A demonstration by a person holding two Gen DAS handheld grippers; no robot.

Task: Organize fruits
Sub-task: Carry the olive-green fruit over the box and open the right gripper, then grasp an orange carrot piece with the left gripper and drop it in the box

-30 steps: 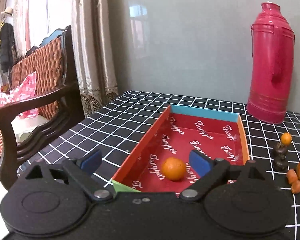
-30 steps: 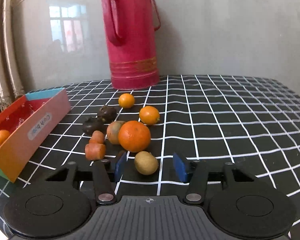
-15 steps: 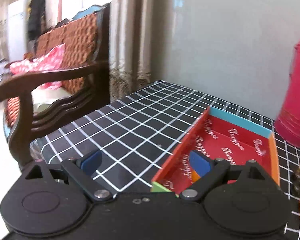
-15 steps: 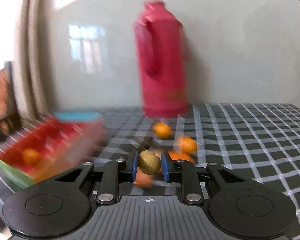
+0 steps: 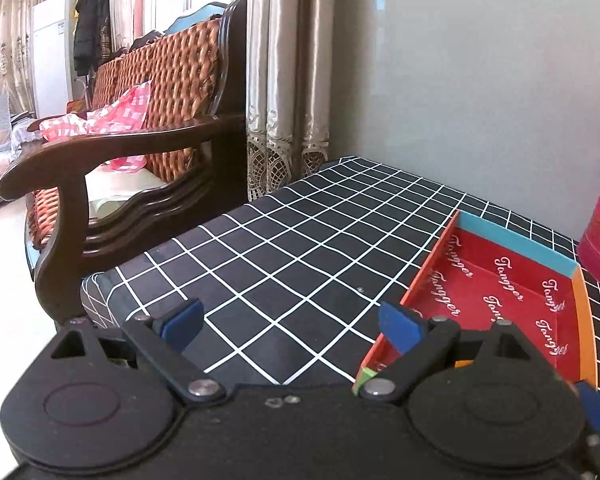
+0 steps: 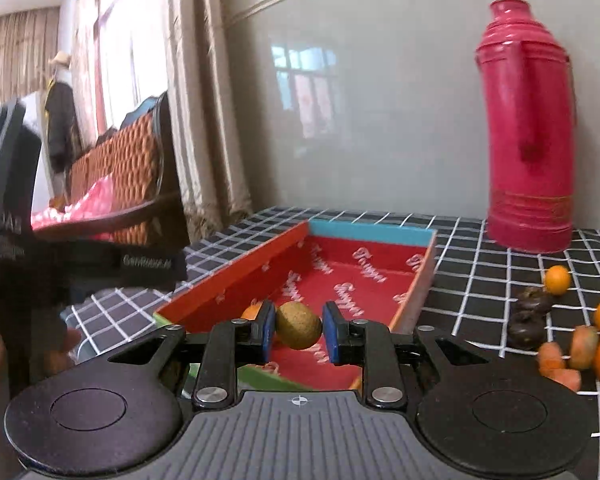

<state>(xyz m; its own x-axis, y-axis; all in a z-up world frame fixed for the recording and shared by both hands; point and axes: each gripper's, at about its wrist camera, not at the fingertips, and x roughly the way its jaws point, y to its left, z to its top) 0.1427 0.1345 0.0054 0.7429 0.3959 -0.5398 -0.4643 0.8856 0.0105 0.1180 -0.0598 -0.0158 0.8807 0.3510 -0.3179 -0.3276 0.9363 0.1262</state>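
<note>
My right gripper [image 6: 299, 326] is shut on a brown kiwi [image 6: 299, 325] and holds it over the near end of the red cardboard tray [image 6: 236, 282]. An orange [image 6: 251, 312] lies in the tray, mostly hidden behind the left finger. Several oranges [image 6: 557, 279], dark fruits [image 6: 534, 303] and carrot pieces [image 6: 550, 354] lie on the checked cloth to the right. My left gripper [image 5: 290, 320] is open and empty, above the cloth left of the tray [image 5: 428, 270]; a sliver of orange [image 5: 462, 363] shows behind its right finger.
A tall red thermos [image 6: 528, 128] stands behind the fruit near the wall. A wooden sofa [image 5: 148, 92] stands beyond the table's left edge [image 5: 100, 280]. The left gripper's body and the hand holding it [image 6: 16, 280] show at the left in the right wrist view.
My right gripper closed on the kiwi, lifted it and carried it left to over the tray. My left gripper swung left, away from the tray, still open.
</note>
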